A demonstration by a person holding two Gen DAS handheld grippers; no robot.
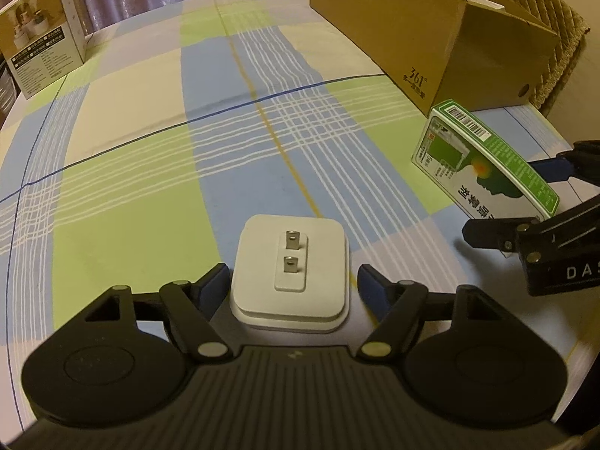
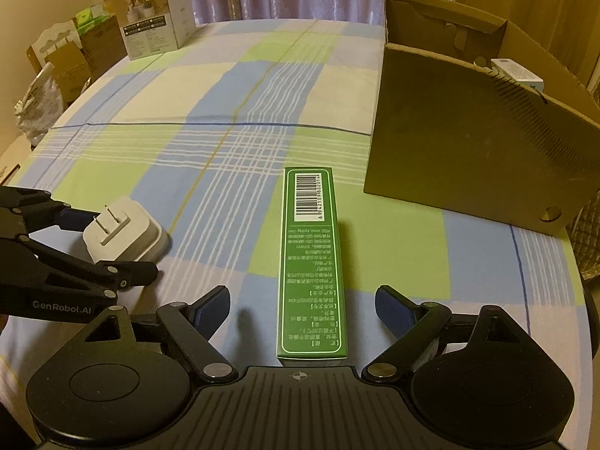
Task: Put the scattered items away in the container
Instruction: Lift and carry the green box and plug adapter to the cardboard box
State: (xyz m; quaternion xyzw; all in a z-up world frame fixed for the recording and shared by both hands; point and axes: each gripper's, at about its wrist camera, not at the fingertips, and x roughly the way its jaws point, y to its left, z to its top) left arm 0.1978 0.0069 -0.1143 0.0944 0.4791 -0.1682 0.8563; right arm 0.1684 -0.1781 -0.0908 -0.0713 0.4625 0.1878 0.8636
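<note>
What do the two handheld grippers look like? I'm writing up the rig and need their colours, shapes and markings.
Both are matte black plastic. The left gripper has two round disc housings, a ribbed central plate, silver pivot pins on angled link arms, and blue pads on its fingers. The right gripper is built the same; white lettering "DAS" shows on its side. The left one reads "GenRobot.AI". No cables or sleeves are visible.
</note>
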